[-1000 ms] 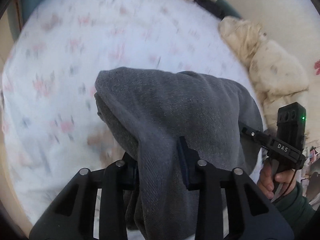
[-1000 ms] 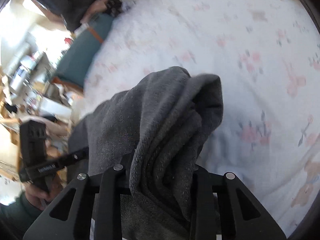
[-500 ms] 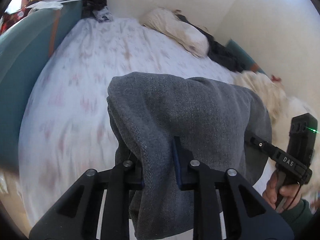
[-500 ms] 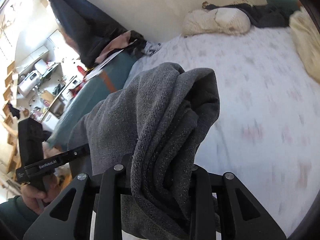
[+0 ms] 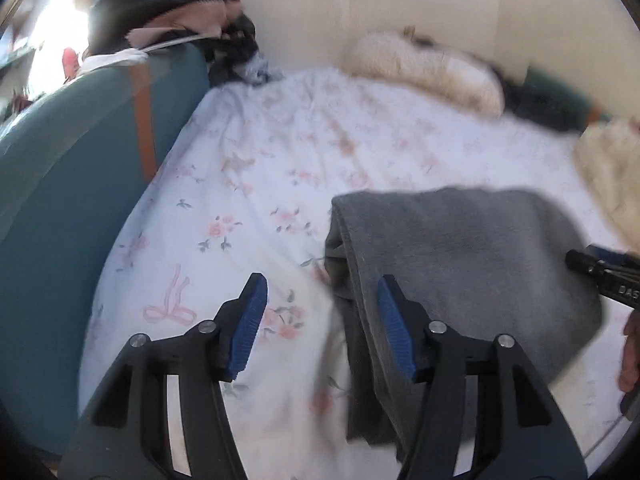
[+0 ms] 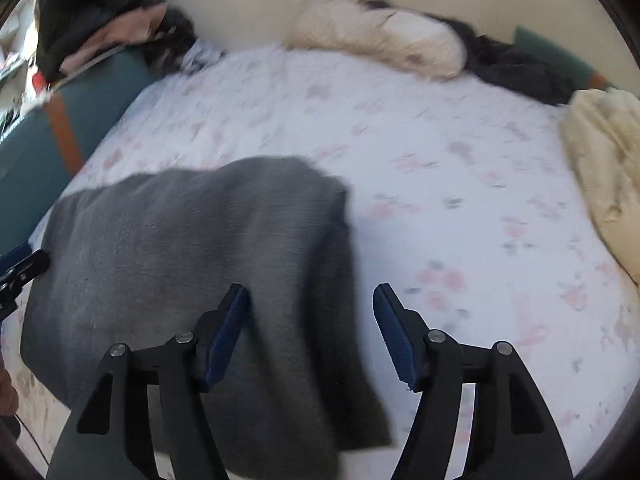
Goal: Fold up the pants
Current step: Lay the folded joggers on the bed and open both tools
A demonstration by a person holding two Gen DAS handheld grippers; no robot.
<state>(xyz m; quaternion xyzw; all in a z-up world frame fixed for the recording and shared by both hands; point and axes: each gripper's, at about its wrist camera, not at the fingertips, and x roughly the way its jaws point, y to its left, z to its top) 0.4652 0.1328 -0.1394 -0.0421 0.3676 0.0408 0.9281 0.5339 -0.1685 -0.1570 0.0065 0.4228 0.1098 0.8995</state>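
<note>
Lying folded on the floral bedsheet (image 5: 248,184), the grey pants (image 5: 460,264) form a thick rectangular bundle near the bed's near edge. The left gripper (image 5: 320,320) has its jaws spread wide with nothing between them, its right finger just over the bundle's left edge. The right gripper (image 6: 310,332) is likewise spread and empty above the bundle's right edge. A cream pillow (image 6: 384,36) lies by the wall.
</note>
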